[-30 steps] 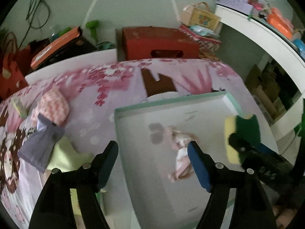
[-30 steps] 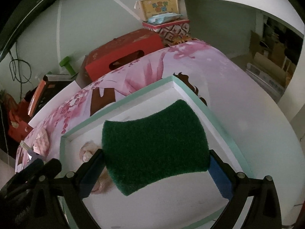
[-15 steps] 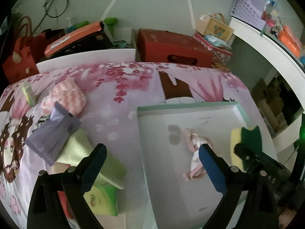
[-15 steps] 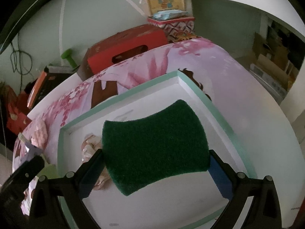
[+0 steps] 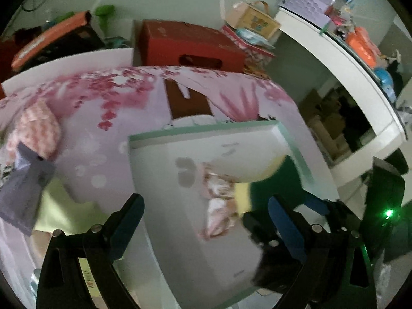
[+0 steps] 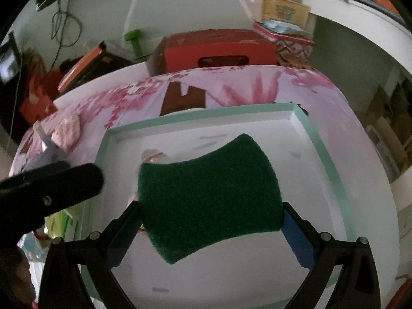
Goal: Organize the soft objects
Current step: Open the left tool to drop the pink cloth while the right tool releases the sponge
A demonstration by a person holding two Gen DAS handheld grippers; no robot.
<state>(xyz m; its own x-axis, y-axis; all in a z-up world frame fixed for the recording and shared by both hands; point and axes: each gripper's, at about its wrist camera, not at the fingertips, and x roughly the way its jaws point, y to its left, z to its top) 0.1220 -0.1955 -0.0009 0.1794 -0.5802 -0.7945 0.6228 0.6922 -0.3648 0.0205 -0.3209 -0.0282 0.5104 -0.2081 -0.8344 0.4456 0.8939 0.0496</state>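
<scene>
Nearest, the right gripper (image 6: pixel 211 221) clamps a green sponge (image 6: pixel 208 195) above the white tray (image 6: pixel 322 149), long axis spanning the jaws, scouring face up. The left gripper (image 5: pixel 206 221) gapes wide, empty. One pink cloth (image 5: pixel 219 203) lies in the tray. Farther left, a pouch (image 5: pixel 23 190) and pink pad (image 5: pixel 33 128) wait on the bedspread (image 5: pixel 108 139), so sorting looks barely begun.

The scouring sponge (image 6: pixel 209 200) shows a coarse, fibrous green scrubbing face, matt. The tray (image 6: pixel 332 170) looks like smooth white plastic or card with a mint rim. The bedsheet (image 6: pixel 322 95) is soft printed cloth; the red box (image 6: pixel 219 49) looks like cardboard.
</scene>
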